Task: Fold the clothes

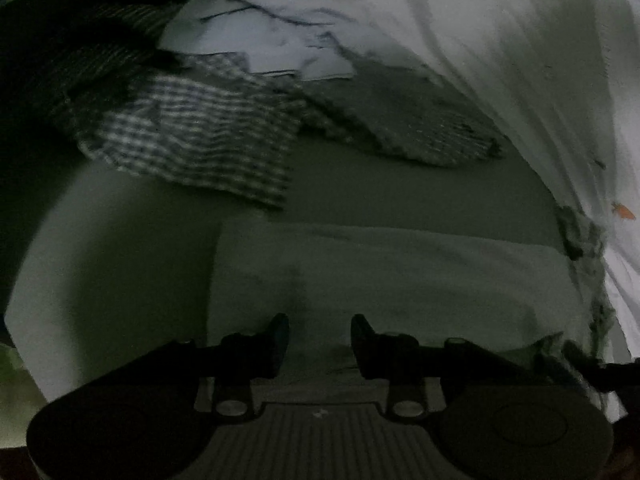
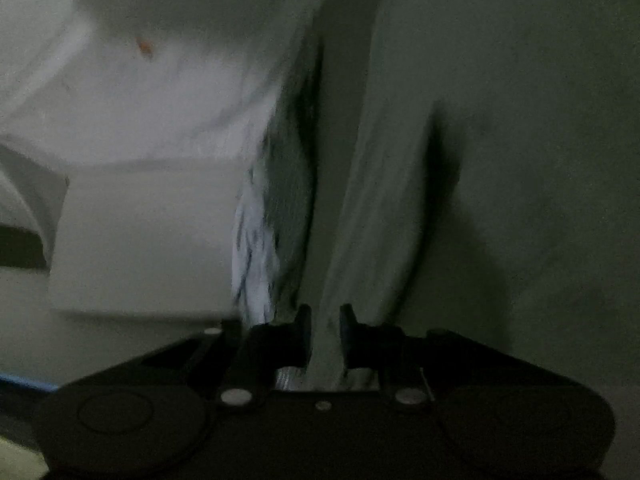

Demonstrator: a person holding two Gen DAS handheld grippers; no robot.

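Two hand-held grippers: our left hand-held gripper (image 1: 320, 330) hangs apart above a pale folded cloth (image 1: 400, 276); our right hand-held gripper (image 2: 325, 322) clamps its fold.

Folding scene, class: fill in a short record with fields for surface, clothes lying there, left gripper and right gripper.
surface: pale bed sheet
clothes: checked shirt, grey knit, white garment, pale green cloth
left gripper: fingers apart over the pale green cloth, holding nothing
right gripper: fingers closed on a fold of pale cloth
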